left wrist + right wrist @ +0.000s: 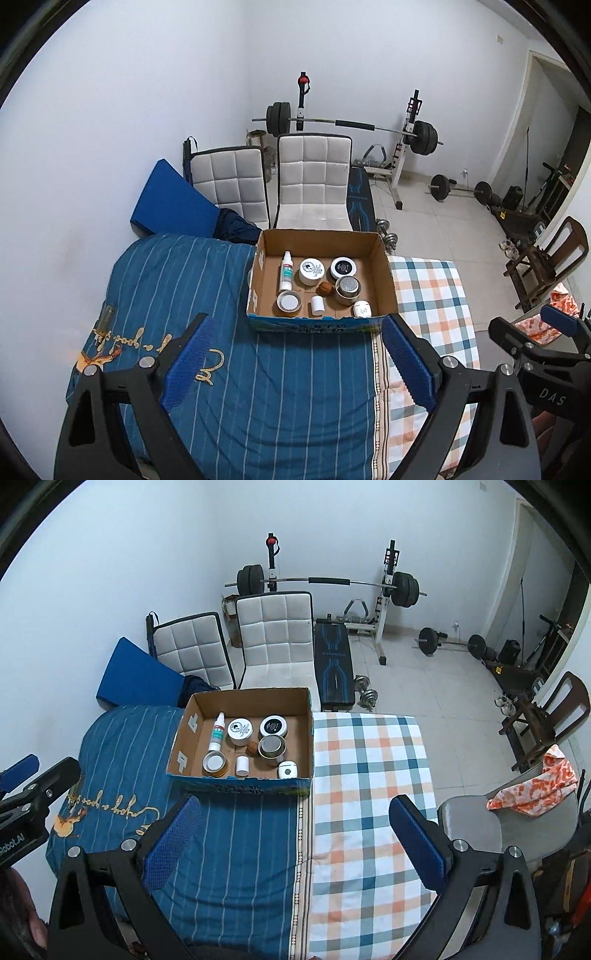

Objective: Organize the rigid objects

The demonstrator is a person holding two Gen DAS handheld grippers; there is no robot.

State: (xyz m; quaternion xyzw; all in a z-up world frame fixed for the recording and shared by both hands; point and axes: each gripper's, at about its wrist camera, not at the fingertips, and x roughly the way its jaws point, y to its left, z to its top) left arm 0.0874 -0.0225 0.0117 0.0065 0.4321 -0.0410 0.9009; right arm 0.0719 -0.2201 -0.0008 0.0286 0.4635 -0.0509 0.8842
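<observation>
An open cardboard box (384, 273) sits on the bed, also in the right wrist view (184, 738). In it stand a white spray bottle (286, 270), a white jar (311, 271), a black-lidded jar (343, 267), a metal tin (348, 290), a small brown ball (324, 288), a flat round tin (289, 303), a small white cylinder (317, 305) and a white round case (361, 308). My left gripper (295, 332) is open and empty, held above the blue blanket near the box. My right gripper (295, 808) is open and empty, above the blanket seam.
The bed has a blue striped blanket (166, 288) and a checked blanket (369, 775). Two white chairs (314, 177) stand beyond the box. A barbell rack (406, 133), weights and a wooden chair (546, 716) are on the floor to the right. A grey chair (472, 823) holds an orange cloth.
</observation>
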